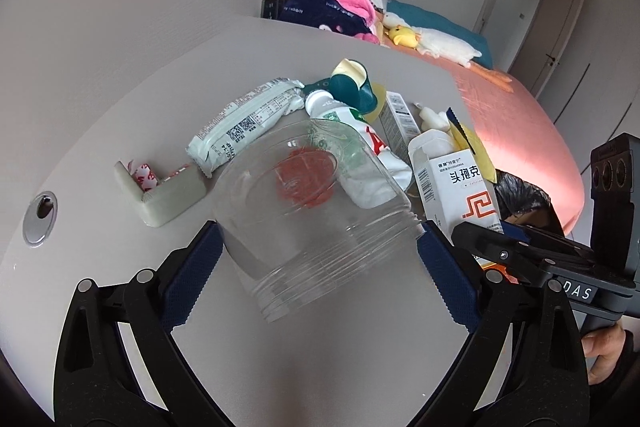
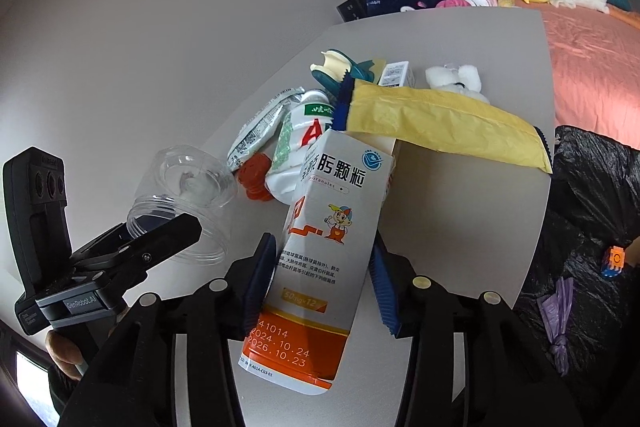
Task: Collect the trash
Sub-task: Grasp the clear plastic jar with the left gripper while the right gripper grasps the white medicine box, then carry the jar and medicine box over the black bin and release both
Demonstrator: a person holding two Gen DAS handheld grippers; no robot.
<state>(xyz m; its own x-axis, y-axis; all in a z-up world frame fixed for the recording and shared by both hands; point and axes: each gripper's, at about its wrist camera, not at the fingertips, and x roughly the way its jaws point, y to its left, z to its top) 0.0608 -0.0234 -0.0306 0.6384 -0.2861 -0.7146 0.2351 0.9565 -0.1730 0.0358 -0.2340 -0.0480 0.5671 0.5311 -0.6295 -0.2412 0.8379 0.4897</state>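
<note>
My left gripper is shut on a clear plastic jar, lifted and tilted over the grey table; the jar also shows at the left of the right wrist view. My right gripper is shut on a white and orange medicine box, its pads pressing both sides. The box stands beside the jar. A yellow padded bag rests across the box's top. A black trash bag hangs open off the table's right edge.
Behind the jar lie a red cap, a white crumpled bottle, a pale wrapper, a teal tape dispenser and a small carton. A grey corner guard and a cable hole sit at the left. A pink bed lies beyond.
</note>
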